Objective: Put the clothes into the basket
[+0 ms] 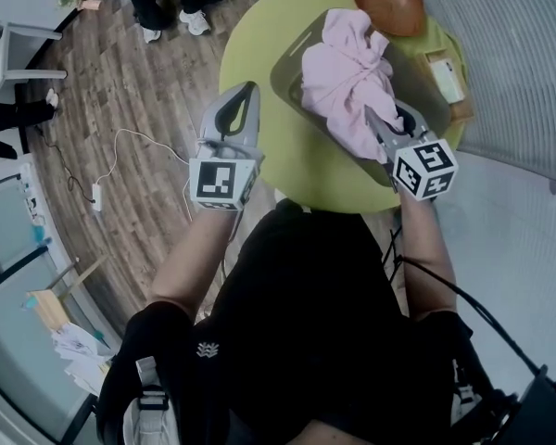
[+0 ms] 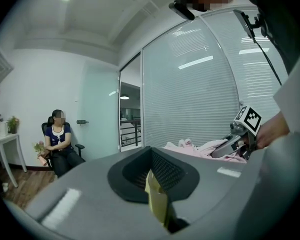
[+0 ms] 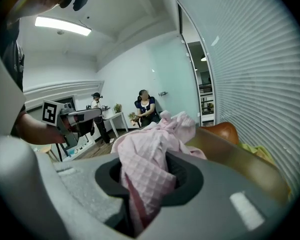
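The pink checked cloth lies in a soft heap inside the grey oval basket, in the middle of the round yellow-green counter. The right tool is clenched on a fold of the cloth at about 5 o'clock of the basket. The cloth bunches up right between its two jaws.

The left tool is closed with nothing in it. It hangs at the counter's edge, at about 9 o'clock, apart from the basket.

What could go wrong? The heap stands high. If the right tool lets go too near the rim, that fold could flop over the side and hang out. The cloth could also stick to the tool and get pulled back out. A hard push could make the basket slide.

A brown rounded thing sits just beside the basket at 1 o'clock. A small light wooden box sits near it at 3 o'clock. Neither blocks the basket's open top. A white cable lies on the wooden floor, well apart at 9 o'clock.
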The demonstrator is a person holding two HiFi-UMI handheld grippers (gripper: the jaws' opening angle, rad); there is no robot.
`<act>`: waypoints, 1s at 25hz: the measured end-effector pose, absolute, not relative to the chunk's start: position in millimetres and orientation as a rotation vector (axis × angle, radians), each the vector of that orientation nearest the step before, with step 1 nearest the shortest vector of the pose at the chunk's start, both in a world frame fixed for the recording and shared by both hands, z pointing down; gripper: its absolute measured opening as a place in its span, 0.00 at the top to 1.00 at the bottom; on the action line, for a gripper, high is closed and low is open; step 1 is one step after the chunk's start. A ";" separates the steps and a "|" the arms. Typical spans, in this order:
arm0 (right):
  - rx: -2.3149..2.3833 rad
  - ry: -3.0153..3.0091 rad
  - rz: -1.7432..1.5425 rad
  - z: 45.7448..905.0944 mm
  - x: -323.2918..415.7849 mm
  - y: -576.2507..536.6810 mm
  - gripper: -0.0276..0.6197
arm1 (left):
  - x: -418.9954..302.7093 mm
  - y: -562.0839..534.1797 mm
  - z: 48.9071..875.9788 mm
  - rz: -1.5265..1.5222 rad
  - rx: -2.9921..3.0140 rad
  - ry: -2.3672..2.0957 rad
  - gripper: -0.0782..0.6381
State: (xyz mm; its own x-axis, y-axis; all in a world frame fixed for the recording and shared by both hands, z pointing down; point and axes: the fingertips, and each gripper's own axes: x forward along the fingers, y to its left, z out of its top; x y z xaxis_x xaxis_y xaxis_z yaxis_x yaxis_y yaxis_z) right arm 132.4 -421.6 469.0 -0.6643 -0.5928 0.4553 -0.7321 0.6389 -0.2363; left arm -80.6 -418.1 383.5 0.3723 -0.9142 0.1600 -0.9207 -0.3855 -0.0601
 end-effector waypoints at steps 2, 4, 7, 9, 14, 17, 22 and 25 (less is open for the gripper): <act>1.038 -2.517 0.599 483.7 128.2 -421.8 0.77 | -88.4 -415.8 397.4 0.288 2.529 -1.730 0.88; 1.024 -2.505 0.612 495.7 126.7 -423.2 0.77 | -93.4 -413.5 408.4 0.304 2.513 -1.738 0.88; 1.009 -2.486 0.623 508.1 125.2 -424.8 0.77 | -99.3 -410.3 416.7 0.301 2.505 -1.750 0.88; 0.997 -2.473 0.623 507.9 125.2 -422.8 0.77 | -101.3 -406.1 412.0 0.295 2.499 -1.755 0.88; 0.969 -2.444 0.607 531.4 118.9 -427.4 0.77 | -107.3 -407.0 430.9 0.308 2.459 -1.766 0.88; 0.945 -2.429 0.598 535.5 116.8 -427.1 0.77 | -105.8 -405.3 436.1 0.302 2.446 -1.765 0.88; 0.922 -2.381 0.571 528.9 112.3 -425.5 0.77 | -107.8 -401.0 424.2 0.288 2.440 -1.771 0.88; 0.915 -2.365 0.577 533.1 112.5 -427.6 0.77 | -109.1 -399.7 425.8 0.298 2.433 -1.775 0.88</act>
State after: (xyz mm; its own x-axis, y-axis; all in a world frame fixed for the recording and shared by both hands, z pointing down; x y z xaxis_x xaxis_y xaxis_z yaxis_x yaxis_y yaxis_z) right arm 112.5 -427.6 533.1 -0.6272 -0.4800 0.6134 -0.7085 0.6788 -0.1932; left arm -109.1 -399.7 425.8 0.2949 -0.9287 0.2251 -0.9513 -0.3075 -0.0224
